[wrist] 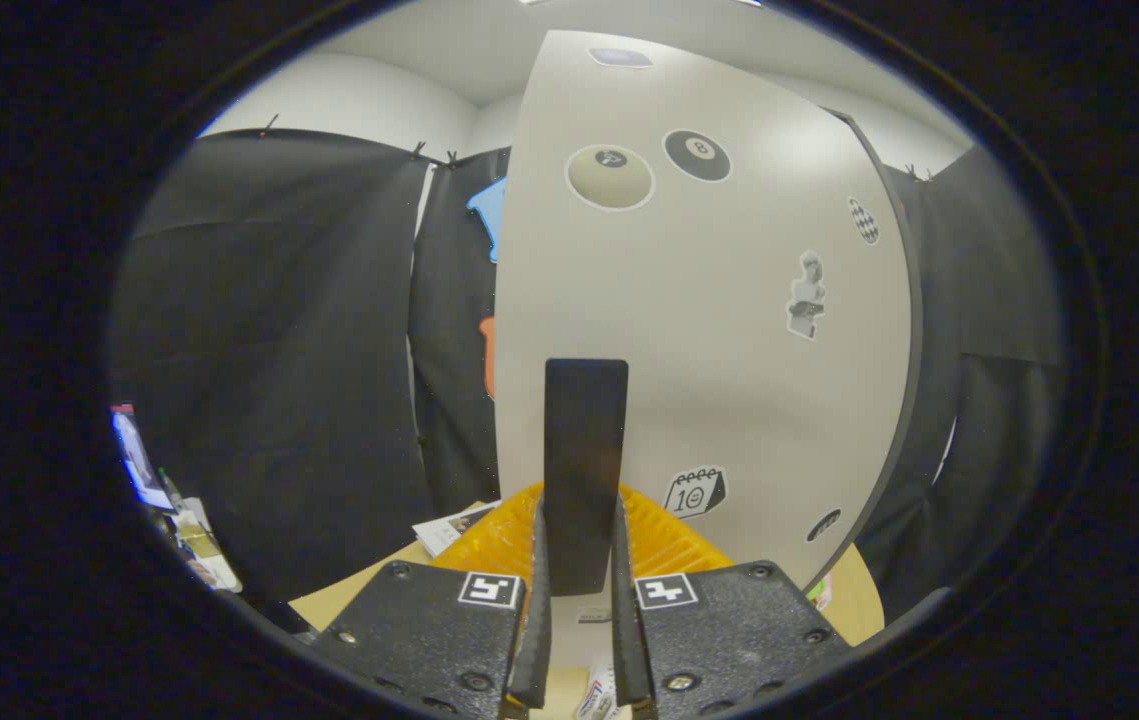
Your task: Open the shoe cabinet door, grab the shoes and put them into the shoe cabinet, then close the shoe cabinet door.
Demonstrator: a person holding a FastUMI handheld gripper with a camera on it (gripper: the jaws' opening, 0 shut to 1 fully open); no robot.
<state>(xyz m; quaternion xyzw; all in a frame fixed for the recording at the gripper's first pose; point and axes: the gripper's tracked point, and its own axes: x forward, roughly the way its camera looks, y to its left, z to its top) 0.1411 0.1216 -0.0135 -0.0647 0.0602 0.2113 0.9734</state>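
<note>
The pale shoe cabinet door (719, 330), dotted with stickers, stands upright just ahead of the gripper (579, 560), above a yellow ribbed mat (669, 545) on the wooden worktop (854, 600). Its flat black handle (585, 450) rises between the jaws, which sit narrow, both fingers pressing its sides.

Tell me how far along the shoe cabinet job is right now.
Early or late stage, hard to say. In hand: the gripper has its fingers closed on the dark handle of the sticker-covered cabinet door. Whether the door is swinging open or shut cannot be told. No shoes can be confirmed; an orange ribbed item lies beyond the fingers.
</note>
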